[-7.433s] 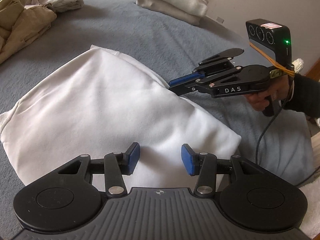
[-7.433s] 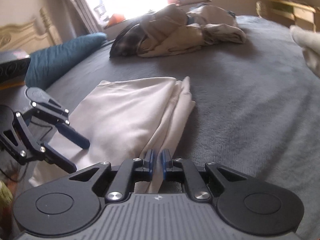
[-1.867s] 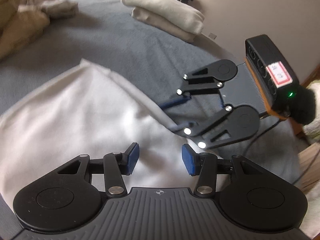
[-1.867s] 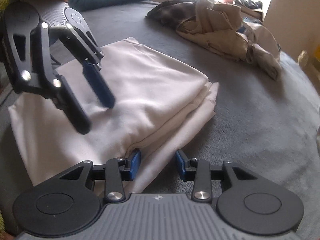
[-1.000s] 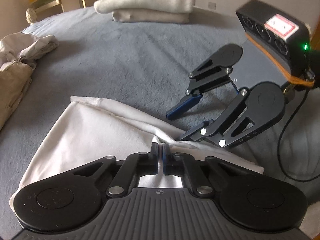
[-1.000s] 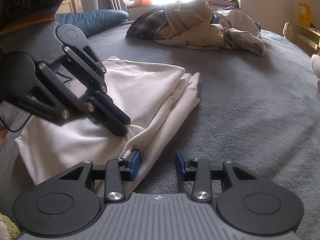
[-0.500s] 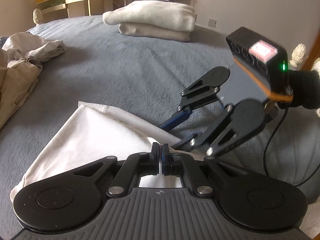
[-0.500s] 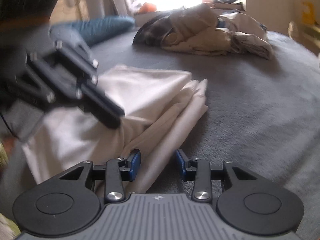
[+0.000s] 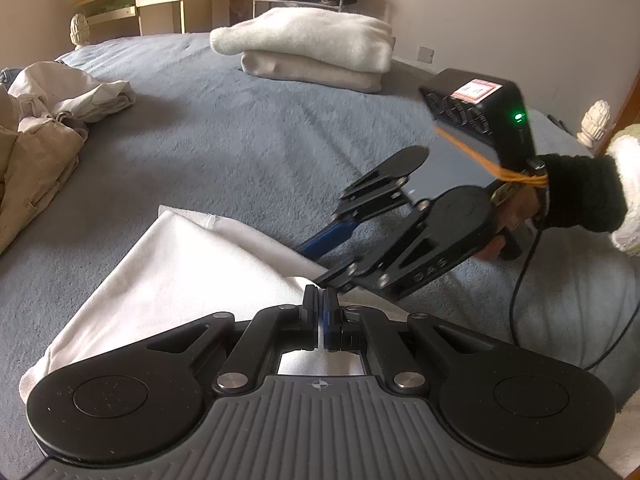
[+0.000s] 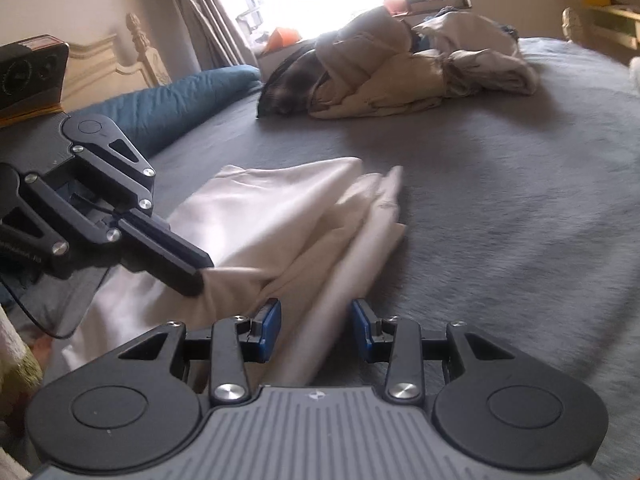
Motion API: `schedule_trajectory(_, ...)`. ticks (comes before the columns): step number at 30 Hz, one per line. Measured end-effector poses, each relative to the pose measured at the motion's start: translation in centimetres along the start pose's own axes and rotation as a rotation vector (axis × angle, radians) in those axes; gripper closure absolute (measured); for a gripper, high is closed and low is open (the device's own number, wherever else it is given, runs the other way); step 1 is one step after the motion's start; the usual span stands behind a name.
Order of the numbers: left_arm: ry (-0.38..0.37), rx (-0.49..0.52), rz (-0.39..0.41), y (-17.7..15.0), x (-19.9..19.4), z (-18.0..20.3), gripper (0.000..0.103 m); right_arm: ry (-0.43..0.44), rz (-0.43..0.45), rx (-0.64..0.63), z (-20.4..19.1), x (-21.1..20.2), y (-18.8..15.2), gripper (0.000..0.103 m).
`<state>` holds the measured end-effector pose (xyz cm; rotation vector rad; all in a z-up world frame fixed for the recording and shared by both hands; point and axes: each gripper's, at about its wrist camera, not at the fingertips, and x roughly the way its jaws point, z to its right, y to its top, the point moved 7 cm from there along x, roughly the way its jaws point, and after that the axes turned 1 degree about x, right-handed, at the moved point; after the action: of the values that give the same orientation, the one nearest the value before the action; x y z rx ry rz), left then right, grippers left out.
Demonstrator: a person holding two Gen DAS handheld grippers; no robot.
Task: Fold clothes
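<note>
Since a second ago, both grippers have shifted slightly. Across the grey bed (image 9: 248,132) lies the folded white garment (image 9: 180,264); the left gripper (image 9: 321,316) is clamped on its edge, while the right gripper (image 10: 316,326) straddles a fold, jaws parted.

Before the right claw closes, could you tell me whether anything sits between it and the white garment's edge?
Nothing visible does. The right claw is open with the white garment edge already between its pads; the left claw pinches the cloth off to one side.
</note>
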<state>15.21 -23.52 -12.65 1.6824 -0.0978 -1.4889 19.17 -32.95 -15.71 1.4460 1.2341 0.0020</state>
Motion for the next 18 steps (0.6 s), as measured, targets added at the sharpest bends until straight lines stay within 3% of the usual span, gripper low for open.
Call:
schedule_trajectory(6,-0.001,-0.006,0.000,0.0,0.0,0.0,0.103,-0.016,-0.002,-0.059,-0.5,0.2,0.5,0.061)
schedule_trajectory(11,-0.003,-0.007,-0.002,0.0,0.2,0.0,0.103,-0.043,0.052,-0.005,0.7,-0.4,1.5,0.061)
schedule_trajectory(18,0.004,-0.015,-0.005,-0.2,0.3,-0.2,0.103,-0.066,0.029,-0.034,0.7,1.8,1.3,0.061)
